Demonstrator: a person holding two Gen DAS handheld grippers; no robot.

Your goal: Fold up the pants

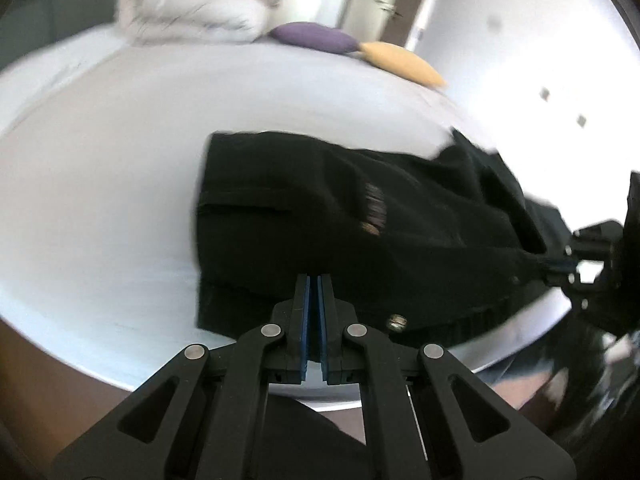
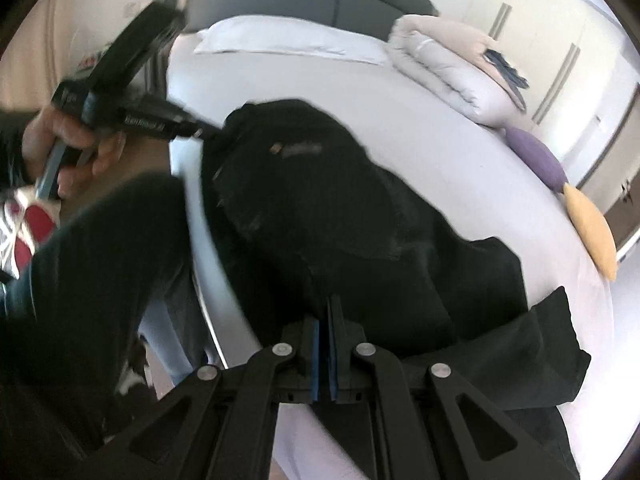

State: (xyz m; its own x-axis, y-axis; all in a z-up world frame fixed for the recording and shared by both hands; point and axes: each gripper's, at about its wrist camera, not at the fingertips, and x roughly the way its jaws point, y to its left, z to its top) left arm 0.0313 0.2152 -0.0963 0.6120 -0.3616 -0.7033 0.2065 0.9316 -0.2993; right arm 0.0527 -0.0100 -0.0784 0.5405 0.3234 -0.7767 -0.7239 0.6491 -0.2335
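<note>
Black pants [image 1: 340, 216] lie on a white bed [image 1: 100, 184], waist end near the bed's edge with a metal button [image 1: 397, 322] showing. My left gripper [image 1: 314, 280] is shut on the pants' edge; in the right wrist view it [image 2: 208, 133] pinches the far end of the pants [image 2: 320, 208]. My right gripper [image 2: 325, 304] is shut on the near fabric; in the left wrist view it [image 1: 560, 266] holds the pants' right end. A loose leg [image 2: 532, 344] trails to the right.
A folded pale duvet [image 2: 448, 64] and a white pillow [image 2: 288, 40] lie at the head of the bed [image 2: 440, 152]. A purple cushion [image 2: 536, 158] and a yellow cushion [image 2: 592, 232] sit by the far edge. The person's leg [image 2: 100, 240] stands beside the bed.
</note>
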